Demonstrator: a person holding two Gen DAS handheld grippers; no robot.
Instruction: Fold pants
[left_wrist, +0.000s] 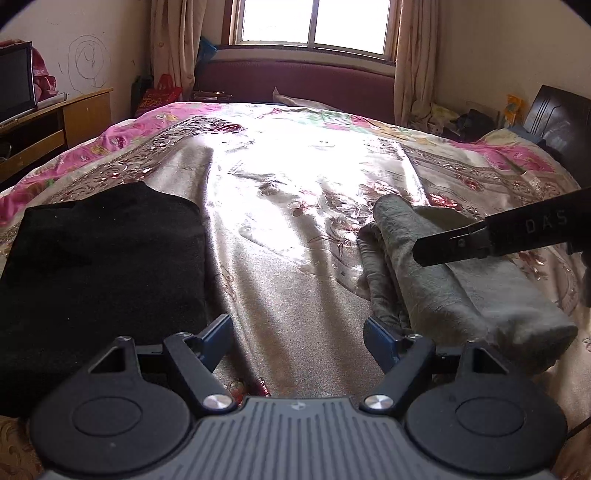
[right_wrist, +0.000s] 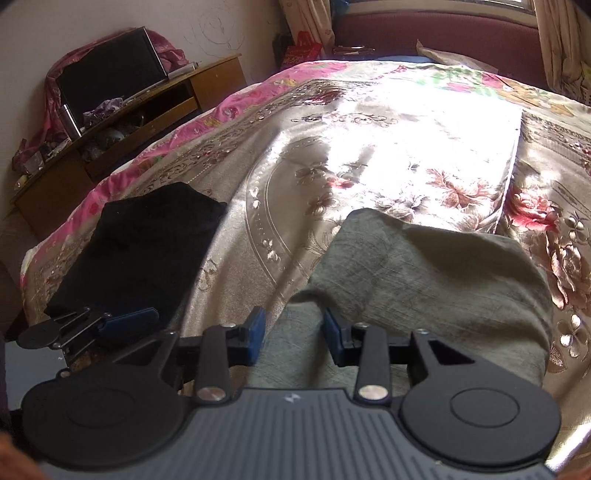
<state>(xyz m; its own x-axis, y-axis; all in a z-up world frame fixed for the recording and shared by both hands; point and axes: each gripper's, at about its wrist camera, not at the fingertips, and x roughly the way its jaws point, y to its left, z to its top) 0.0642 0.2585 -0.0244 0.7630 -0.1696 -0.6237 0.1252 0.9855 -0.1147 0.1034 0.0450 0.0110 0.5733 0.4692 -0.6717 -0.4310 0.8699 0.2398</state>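
A: Start with the left tongs (left_wrist: 297, 341). How do they stand?

B: Spread wide, nothing between the blue pads (left_wrist: 218, 341). They hang over bare bedspread (left_wrist: 280, 229), in the gap between two piles of cloth.

A: And the right tongs (right_wrist: 294, 338)?

B: Partly parted. The two blue pads stand a little apart, with grey-green cloth showing in the gap below them, and I see neither pad pressing on it. They are pinching nothing.

A: That cloth is the pants?

B: Yes, the grey-green pants (right_wrist: 424, 280) lie folded into a thick bundle on the bed, right under and ahead of the right tongs. From the left wrist view the same bundle (left_wrist: 461, 295) sits to the right, its near end just beside the left tongs' right pad, and the dark body of the right tongs (left_wrist: 495, 236) reaches across it from the right edge.

A: What is on the other side?

B: A black folded garment (left_wrist: 99, 258), flat on the bedspread to the left, well apart from the pants. In the right wrist view the left tongs (right_wrist: 110, 325) show low at the left, in front of that black garment's (right_wrist: 147, 251) near edge.

A: And further out?

B: The bedspread is shiny beige with flower patterns and a pink floral border, brightly sunlit in the middle. Beyond it are a dark red headboard (left_wrist: 295, 81), a window (left_wrist: 314, 22) with curtains, and at the left a wooden cabinet (right_wrist: 155, 107) carrying a dark screen (right_wrist: 110, 70).
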